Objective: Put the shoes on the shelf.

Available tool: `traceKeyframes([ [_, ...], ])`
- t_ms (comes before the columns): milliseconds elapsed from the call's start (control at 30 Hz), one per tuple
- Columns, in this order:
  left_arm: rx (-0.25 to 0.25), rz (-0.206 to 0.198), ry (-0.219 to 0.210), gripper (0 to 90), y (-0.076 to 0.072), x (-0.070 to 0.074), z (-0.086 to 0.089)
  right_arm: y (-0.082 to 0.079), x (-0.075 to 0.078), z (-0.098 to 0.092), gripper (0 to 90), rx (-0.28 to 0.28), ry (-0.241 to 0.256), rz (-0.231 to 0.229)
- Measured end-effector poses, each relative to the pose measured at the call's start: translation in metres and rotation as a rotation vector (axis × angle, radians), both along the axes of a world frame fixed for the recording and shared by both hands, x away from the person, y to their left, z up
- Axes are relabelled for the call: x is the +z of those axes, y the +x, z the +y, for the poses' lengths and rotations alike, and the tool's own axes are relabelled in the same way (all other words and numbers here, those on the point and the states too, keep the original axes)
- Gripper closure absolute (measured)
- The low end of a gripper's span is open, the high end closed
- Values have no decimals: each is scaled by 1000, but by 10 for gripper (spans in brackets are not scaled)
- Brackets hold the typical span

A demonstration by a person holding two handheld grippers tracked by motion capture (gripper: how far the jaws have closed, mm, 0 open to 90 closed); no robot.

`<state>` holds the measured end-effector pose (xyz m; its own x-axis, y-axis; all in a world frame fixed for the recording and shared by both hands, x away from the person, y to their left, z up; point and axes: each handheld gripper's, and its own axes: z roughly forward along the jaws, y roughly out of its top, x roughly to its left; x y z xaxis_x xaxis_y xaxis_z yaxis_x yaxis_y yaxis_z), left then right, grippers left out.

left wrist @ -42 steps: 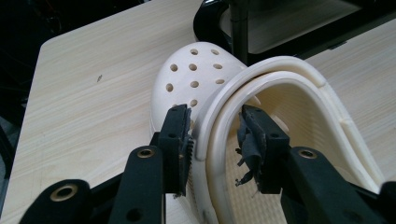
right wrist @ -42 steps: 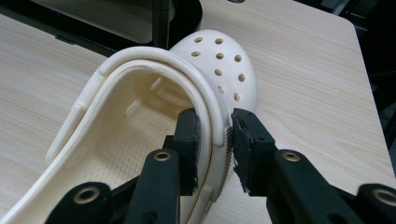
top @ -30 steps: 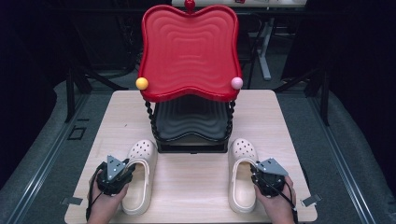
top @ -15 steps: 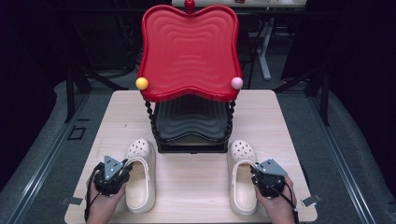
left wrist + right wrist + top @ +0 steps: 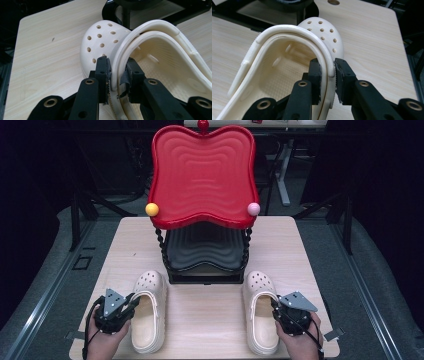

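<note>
at the near edge of the bench (image 5: 210, 320), the left tool (image 5: 117, 72) is clamped on the outer side wall and strap of the left clog (image 5: 148, 310), and the right tool (image 5: 327, 72) grips the outer wall of the right clog (image 5: 261, 312). both clogs lie flat, toes toward the black and red tiered stand (image 5: 202, 185) behind them.

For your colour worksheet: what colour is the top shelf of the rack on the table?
Red; the top shelf shows best in the high view.
</note>
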<state>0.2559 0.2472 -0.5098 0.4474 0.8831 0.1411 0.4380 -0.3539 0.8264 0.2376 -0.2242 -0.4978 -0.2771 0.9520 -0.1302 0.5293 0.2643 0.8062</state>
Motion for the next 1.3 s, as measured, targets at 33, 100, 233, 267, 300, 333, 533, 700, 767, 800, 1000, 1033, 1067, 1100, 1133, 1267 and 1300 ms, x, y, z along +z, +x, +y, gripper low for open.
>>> traceKeyframes([
  [33,-2,-3,3,754,-1,1,0,-2,4,-1,757,-3,6,-13],
  [100,-7,-9,4,754,-4,4,0,-4,9,-2,757,2,9,-15],
  [233,-14,-17,-12,754,-12,11,4,-12,19,-6,757,3,40,-42],
  [267,-17,-21,-21,754,-14,13,5,-14,21,-6,757,1,48,-47],
  [300,-21,-25,-31,754,-17,15,5,-16,23,-6,757,1,51,-54],
  [333,-25,-31,-45,754,-18,16,5,-17,24,-6,757,0,55,-59],
  [533,-62,-61,-47,754,-26,28,-3,-27,34,-2,757,29,91,-101],
  [700,-96,-90,-48,754,-29,38,-13,-32,44,6,758,47,105,-137],
  [767,-109,-98,-47,755,-29,41,-17,-33,47,10,758,56,112,-154],
  [800,-113,-103,-47,755,-29,43,-19,-33,49,12,758,60,110,-158],
  [1000,-149,-125,-45,756,-28,50,-32,-33,57,26,759,94,119,-190],
  [1033,-156,-126,-45,756,-27,51,-34,-32,58,28,759,101,120,-194],
  [1067,-163,-130,-40,756,-26,52,-37,-31,59,31,759,106,121,-198],
  [1100,-170,-132,-35,756,-25,53,-39,-29,60,33,760,112,119,-197],
  [1133,-177,-134,-30,756,-24,55,-41,-28,61,35,760,118,115,-199],
  [1267,-197,-151,-25,756,-18,60,-53,-19,64,46,760,136,109,-207],
  [1300,-202,-158,-22,756,-17,61,-56,-16,64,48,760,143,111,-212],
])
